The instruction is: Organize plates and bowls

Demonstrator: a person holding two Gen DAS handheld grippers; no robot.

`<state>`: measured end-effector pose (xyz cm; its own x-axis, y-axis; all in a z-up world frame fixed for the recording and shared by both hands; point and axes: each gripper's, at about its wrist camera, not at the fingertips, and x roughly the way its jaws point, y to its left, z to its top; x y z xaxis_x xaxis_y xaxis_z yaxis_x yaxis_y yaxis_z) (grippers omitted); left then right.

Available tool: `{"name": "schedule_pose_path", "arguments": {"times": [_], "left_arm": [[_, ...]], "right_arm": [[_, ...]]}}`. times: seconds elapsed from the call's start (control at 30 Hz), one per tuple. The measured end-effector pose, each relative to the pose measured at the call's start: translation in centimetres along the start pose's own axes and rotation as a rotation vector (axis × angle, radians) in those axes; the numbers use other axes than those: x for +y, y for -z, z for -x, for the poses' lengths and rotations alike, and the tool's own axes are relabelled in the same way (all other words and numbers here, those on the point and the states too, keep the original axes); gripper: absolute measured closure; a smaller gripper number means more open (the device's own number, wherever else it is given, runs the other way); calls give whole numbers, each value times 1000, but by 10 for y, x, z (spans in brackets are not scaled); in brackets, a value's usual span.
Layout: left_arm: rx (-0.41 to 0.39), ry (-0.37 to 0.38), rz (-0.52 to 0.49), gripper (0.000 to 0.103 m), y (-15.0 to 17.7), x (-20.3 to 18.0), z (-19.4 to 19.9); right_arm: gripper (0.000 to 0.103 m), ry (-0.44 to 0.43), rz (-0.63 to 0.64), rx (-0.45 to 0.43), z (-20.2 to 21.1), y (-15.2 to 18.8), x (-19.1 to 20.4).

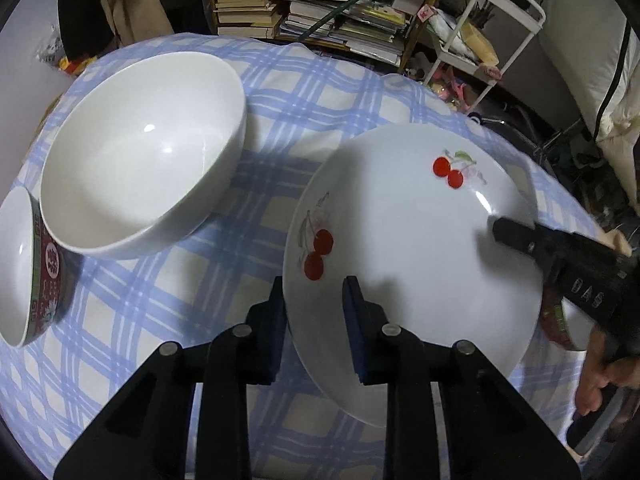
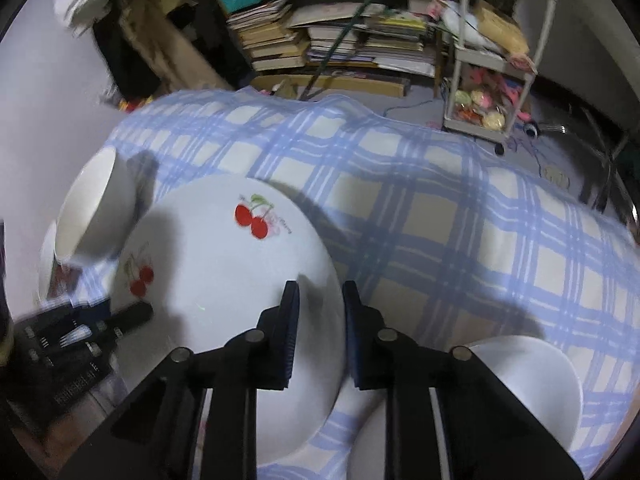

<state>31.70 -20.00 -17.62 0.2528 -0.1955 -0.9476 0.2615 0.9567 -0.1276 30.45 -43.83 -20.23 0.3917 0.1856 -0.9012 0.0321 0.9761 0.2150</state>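
A white plate with red cherry prints [image 1: 400, 248] is held above the blue checked tablecloth [image 1: 192, 292]. My left gripper [image 1: 314, 320] is shut on its left rim, one finger under and one on top. My right gripper [image 2: 320, 332] is shut on the plate's right rim [image 2: 224, 264]; its finger [image 1: 516, 236] shows in the left wrist view. A large white bowl [image 1: 140, 152] stands left of the plate, also in the right wrist view [image 2: 96, 208]. A red patterned bowl [image 1: 24, 268] stands at the far left.
Another white bowl [image 2: 528, 384] sits on the cloth under my right gripper. Behind the table are a shelf of stacked books [image 1: 320, 4] and a white trolley [image 2: 496, 52]. The table's far edge drops off toward the floor.
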Motion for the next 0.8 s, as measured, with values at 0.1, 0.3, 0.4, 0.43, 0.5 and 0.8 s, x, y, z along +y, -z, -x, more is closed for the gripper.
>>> {"name": "schedule_pose_path", "arguments": {"times": [0.1,0.3,0.4,0.43,0.5,0.8], "left_arm": [[-7,16,7,77,1,8,5],[-36,35,1,78,6,18,17],[-36,38,3,78,9,20,24],[-36,36,2,78,10,21,26],[-39,26,1,78,12,22,32],[-51,16,-4,78,31,36,69]], "right_arm": [[83,-18,-10,10,1,3,2],[88,-112,-86,2,5,10,-2],[88,-126,-99,-1,10,13,2],[88,-123,-99,-3,12,14,4],[89,-125,-95,-6,18,17,9],[89,-149,-86,-18,42,30,30]]}}
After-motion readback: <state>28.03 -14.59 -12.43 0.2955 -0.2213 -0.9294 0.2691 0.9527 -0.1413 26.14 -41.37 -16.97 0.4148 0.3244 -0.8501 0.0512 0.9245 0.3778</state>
